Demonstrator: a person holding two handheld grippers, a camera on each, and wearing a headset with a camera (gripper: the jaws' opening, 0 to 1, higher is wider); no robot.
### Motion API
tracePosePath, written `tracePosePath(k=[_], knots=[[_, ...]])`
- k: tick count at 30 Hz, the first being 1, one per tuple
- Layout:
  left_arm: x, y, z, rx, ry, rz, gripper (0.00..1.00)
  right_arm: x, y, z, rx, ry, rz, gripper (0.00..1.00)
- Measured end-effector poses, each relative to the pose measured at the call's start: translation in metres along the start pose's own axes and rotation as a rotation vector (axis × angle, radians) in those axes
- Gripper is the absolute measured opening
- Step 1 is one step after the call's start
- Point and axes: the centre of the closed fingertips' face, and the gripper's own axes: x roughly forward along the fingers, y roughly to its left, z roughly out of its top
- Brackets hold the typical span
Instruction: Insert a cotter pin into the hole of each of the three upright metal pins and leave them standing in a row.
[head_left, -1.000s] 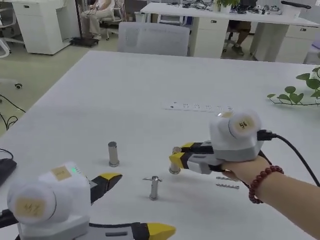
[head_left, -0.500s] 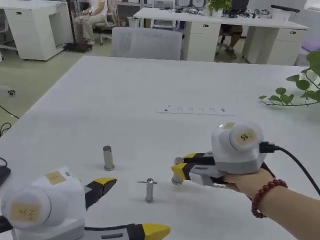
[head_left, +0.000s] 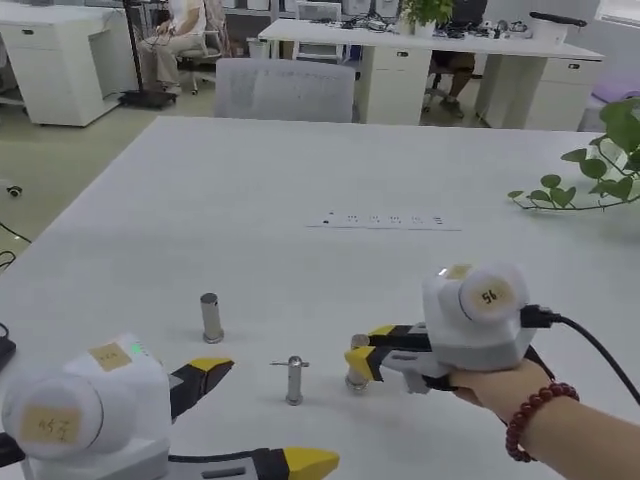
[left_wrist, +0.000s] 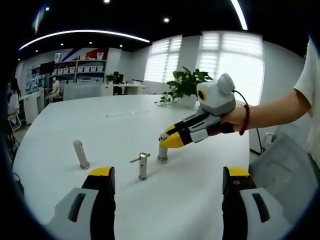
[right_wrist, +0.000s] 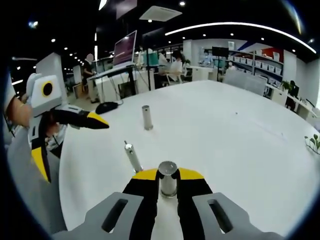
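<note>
Three upright metal pins stand on the white table. The left pin is bare. The middle pin has a cotter pin across its top. My right gripper is shut on the right pin, yellow tips on either side of it. My left gripper hangs open near the table's front, short of the middle pin and holding nothing.
A socket strip is set into the table's middle. Plant leaves reach in at the right edge. A grey chair stands at the far edge. A black cable trails from the right gripper.
The right gripper has drawn the right pin nearer to me and slightly right, closer in line with the other two. The left gripper has barely moved. The head camera shifted.
</note>
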Motion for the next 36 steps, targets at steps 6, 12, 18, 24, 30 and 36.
tracePosePath(k=[6, 12, 18, 24, 30, 36], knots=[[0.0, -0.002, 0.0, 0.001, 0.003, -0.004, 0.88, -0.003, 0.0, -0.006, 0.002, 0.001, -0.008, 0.13], [0.001, -0.004, 0.0, 0.001, 0.005, -0.011, 0.88, -0.003, 0.001, -0.012, -0.006, 0.006, -0.008, 0.13], [0.002, -0.004, -0.001, 0.001, 0.011, -0.013, 0.87, -0.003, 0.001, -0.012, -0.011, -0.005, -0.005, 0.14], [0.003, -0.004, -0.002, 0.003, 0.016, -0.016, 0.87, -0.004, 0.001, -0.013, -0.004, -0.021, 0.013, 0.14], [0.003, -0.005, -0.003, 0.004, 0.022, -0.015, 0.87, -0.004, 0.002, -0.013, -0.003, -0.028, 0.059, 0.14], [0.003, -0.003, -0.004, 0.004, 0.027, -0.011, 0.87, -0.004, 0.003, -0.013, -0.006, -0.029, 0.083, 0.14]])
